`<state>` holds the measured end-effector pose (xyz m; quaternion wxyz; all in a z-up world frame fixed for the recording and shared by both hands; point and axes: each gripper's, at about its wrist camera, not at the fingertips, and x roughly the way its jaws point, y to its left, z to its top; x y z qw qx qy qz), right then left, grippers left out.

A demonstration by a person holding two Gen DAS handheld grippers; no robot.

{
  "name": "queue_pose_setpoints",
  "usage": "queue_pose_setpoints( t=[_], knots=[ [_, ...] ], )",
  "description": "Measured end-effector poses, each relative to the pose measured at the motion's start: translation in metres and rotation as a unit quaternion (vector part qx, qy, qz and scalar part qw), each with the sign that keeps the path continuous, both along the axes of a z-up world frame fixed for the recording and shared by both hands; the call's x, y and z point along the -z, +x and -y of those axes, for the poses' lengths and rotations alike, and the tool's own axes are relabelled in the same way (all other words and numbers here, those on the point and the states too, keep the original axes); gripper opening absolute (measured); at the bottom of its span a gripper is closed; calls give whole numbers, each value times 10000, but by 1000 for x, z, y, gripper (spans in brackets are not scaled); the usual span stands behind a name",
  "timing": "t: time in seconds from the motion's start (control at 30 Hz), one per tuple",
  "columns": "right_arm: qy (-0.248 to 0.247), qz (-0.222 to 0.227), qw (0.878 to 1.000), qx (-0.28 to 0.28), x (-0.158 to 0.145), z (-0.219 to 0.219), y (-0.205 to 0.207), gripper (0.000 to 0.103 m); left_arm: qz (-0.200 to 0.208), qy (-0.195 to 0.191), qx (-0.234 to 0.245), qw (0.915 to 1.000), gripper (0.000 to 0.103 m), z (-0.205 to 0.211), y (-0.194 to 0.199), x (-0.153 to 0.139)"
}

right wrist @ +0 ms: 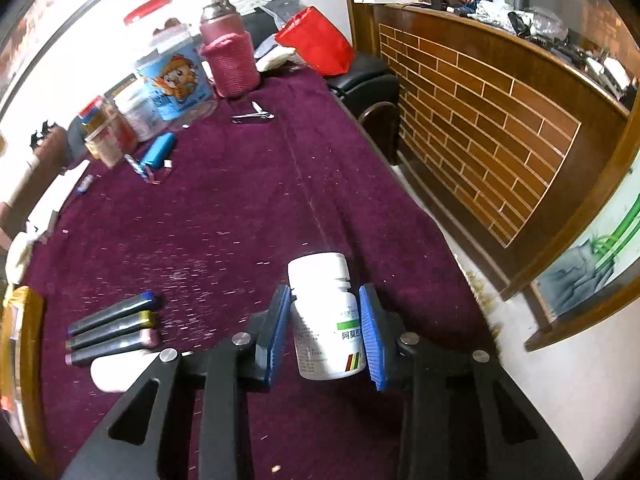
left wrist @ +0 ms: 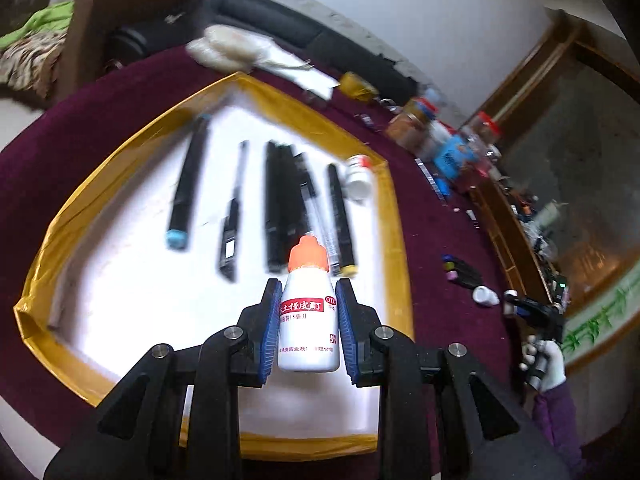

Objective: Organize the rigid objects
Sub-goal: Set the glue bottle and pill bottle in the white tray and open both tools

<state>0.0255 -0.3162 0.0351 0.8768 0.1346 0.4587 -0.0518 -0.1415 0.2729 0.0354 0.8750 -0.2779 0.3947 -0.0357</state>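
Note:
My left gripper is shut on a small white bottle with an orange cap, held upright over the white floor of a yellow-rimmed tray. In the tray lie several dark pens and markers side by side, and a white pill bottle rests on its side at the far right corner. In the right wrist view my right gripper is shut on a white pill bottle with a green-striped label, just above the maroon tablecloth. Three markers lie to its left.
A white container lies beside the markers. Jars, a flask in a pink knit sleeve, a red bag, nail clippers and a blue case crowd the far table edge. A wooden brick-patterned panel stands right of the table.

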Motion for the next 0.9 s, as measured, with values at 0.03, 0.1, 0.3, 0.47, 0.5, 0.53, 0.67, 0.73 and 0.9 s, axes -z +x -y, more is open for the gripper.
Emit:
queue_pose_setpoints(
  t=[0.03, 0.1, 0.3, 0.47, 0.5, 0.53, 0.67, 0.73, 0.9],
  knots=[
    [76, 34, 10000, -10, -2, -2, -1, 31, -53, 5, -26, 10000, 24, -2, 0, 3],
    [270, 135, 9995, -87, -11, -8, -6, 31, -136, 52, -52, 9999, 24, -1, 1, 8],
    [585, 374, 9961, -551, -38, -50, -21, 30, -308, 240, -174, 9991, 35, 0, 3, 14],
    [986, 524, 9882, -1047, -51, -98, -32, 30, -95, 282, -253, 9992, 44, -3, -7, 4],
    [1054, 562, 9863, -1137, -53, -106, -35, 30, -60, 202, -279, 9994, 44, -6, -10, 3],
    [1184, 573, 9835, -1241, -55, -115, -37, 30, -31, 144, -298, 9994, 44, -8, -12, 2],
    [1694, 498, 9673, -1823, -61, -164, -49, 30, 87, 43, -392, 9992, 47, -16, -19, -2],
    [1861, 411, 9583, -2131, -61, -192, -54, 30, 143, -56, -405, 9991, 48, -19, -22, -3],
    [2065, 75, 9309, -3011, -55, -285, -70, 30, 289, -237, -343, 9987, 48, -20, -28, -6]
  ],
)
